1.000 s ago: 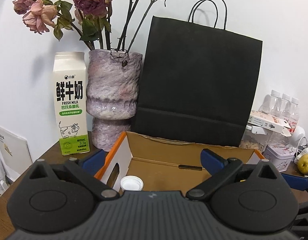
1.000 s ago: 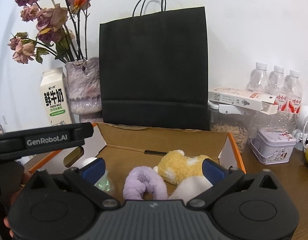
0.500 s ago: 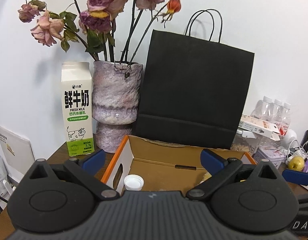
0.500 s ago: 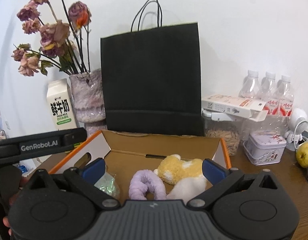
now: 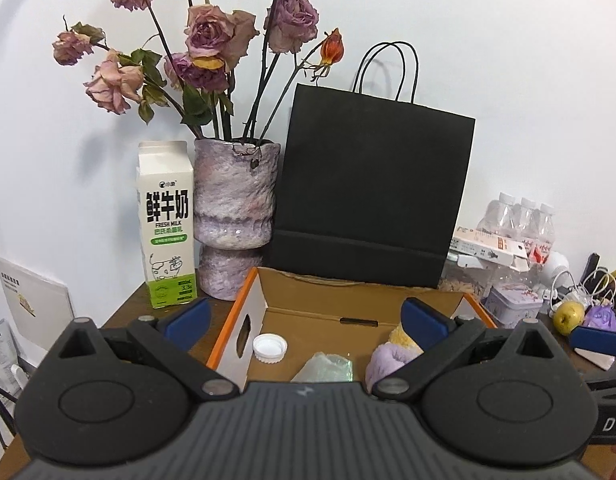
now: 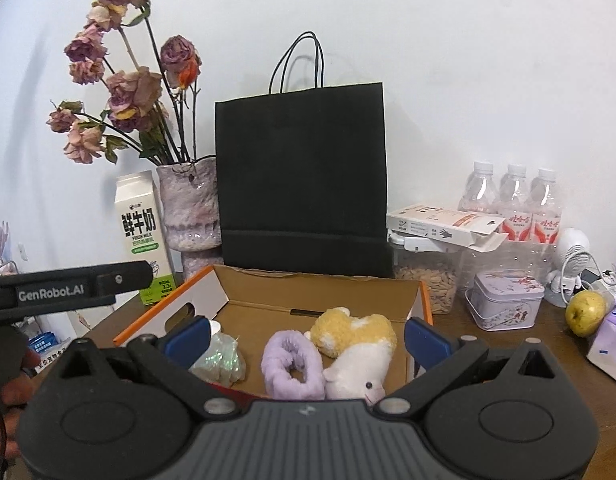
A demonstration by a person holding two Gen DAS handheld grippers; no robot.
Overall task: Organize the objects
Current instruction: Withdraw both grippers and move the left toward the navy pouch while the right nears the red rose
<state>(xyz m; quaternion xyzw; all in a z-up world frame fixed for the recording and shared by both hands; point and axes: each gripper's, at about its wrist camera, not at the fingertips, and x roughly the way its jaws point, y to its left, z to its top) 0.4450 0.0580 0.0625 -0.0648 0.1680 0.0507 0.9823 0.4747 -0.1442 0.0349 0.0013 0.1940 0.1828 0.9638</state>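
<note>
Pulled back and up from the box [image 5: 251,300] since the earlier frames on both sides, so more of its contents now in view. Left hand-held gripper [image 5: 303,318] spread wide, holding nothing, hovering over the near edge of the box. Right hand-held gripper [image 6: 305,334] likewise wide and bare, above the near right part of the box.

Inside the box, on the table [image 6: 548,344]: white cap [image 5: 270,348] by the left wall, crinkled iridescent wrap [image 6: 219,358] beside it, purple scrunchie [image 6: 293,364] in the middle, touching the yellow-and-white plush [image 6: 356,340] on its right.

Handling, judged from looks: plush and scrunchie light, soft, squashy; best pinched across a thick fold, the plush at its body, the scrunchie across one side of the ring. Wrap very light, probably slippery and springy; better gathered at a bunched corner. Cap light, stiff, smooth; gripped across the rim, liable to skid on cardboard.

Outside the box, to the right: tin [image 6: 506,304] and apple [image 6: 586,312], both firm; apple round and likely to roll, best taken across its widest part
</note>
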